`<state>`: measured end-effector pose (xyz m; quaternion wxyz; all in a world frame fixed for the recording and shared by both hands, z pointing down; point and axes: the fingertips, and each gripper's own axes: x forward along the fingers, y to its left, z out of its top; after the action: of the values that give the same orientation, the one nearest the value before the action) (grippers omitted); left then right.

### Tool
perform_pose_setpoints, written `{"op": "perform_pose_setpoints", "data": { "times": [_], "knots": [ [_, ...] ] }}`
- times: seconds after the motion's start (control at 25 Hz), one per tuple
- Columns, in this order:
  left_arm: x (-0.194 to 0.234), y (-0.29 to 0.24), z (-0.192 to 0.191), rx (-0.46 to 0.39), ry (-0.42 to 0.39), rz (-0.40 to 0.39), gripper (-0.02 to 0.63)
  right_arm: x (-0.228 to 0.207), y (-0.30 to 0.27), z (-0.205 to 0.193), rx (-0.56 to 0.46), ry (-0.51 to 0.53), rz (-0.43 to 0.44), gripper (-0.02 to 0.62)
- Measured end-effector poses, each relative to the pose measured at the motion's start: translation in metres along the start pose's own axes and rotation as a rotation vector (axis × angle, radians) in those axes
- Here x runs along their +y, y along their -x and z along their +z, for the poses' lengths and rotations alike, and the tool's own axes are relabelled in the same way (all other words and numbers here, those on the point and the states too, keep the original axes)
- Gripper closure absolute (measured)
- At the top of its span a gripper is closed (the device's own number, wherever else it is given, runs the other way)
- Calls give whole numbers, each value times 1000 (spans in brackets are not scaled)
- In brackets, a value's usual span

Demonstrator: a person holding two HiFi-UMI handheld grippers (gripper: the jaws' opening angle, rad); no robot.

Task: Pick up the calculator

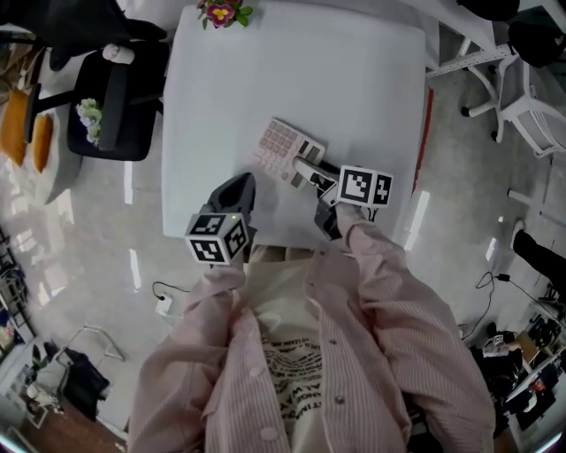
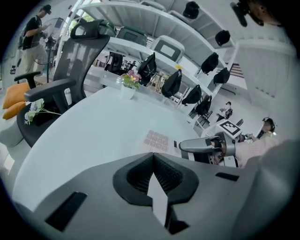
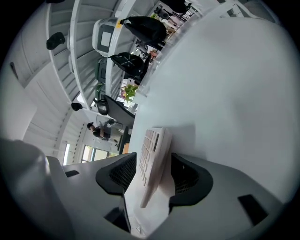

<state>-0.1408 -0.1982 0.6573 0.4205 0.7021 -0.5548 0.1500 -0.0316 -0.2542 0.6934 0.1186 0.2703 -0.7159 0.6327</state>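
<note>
A pale calculator [image 1: 283, 146] with pinkish keys lies on the white table [image 1: 354, 71], near its front edge. My right gripper [image 1: 308, 170] is shut on the calculator's near end. In the right gripper view the calculator [image 3: 152, 159] stands edgewise between the two dark jaws of that gripper [image 3: 151, 161], its key side toward the left jaw. My left gripper [image 1: 240, 184] hovers at the table's front edge, left of the calculator, shut on nothing. The left gripper view shows that gripper [image 2: 152, 157] with its jaws meeting, and beyond them the calculator [image 2: 158, 139] and the right gripper [image 2: 206, 145].
A small pot of flowers [image 1: 223, 12] stands at the table's far edge. A black office chair [image 1: 115, 97] is left of the table, with orange cushions [image 1: 18, 124] beyond it. A white chair [image 1: 531, 97] stands at the right. A cable and plug [image 1: 164, 301] lie on the floor.
</note>
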Motion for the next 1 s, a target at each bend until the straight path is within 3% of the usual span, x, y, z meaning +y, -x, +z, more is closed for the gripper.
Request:
{"op": "perform_pose_setpoints", "data": {
  "times": [0.28,0.44,1.0],
  "knots": [
    [9,-7,4,21,5,-6,604,-2,-9,2,19,-20,-17,411],
    [12,-9,7,19,8,-6,606,-8,-7,3,19,-20,-51,482],
    [11,-8,12,5,-3,-14,606,-6,-2,0,-64,-143,-11,508]
  ]
}}
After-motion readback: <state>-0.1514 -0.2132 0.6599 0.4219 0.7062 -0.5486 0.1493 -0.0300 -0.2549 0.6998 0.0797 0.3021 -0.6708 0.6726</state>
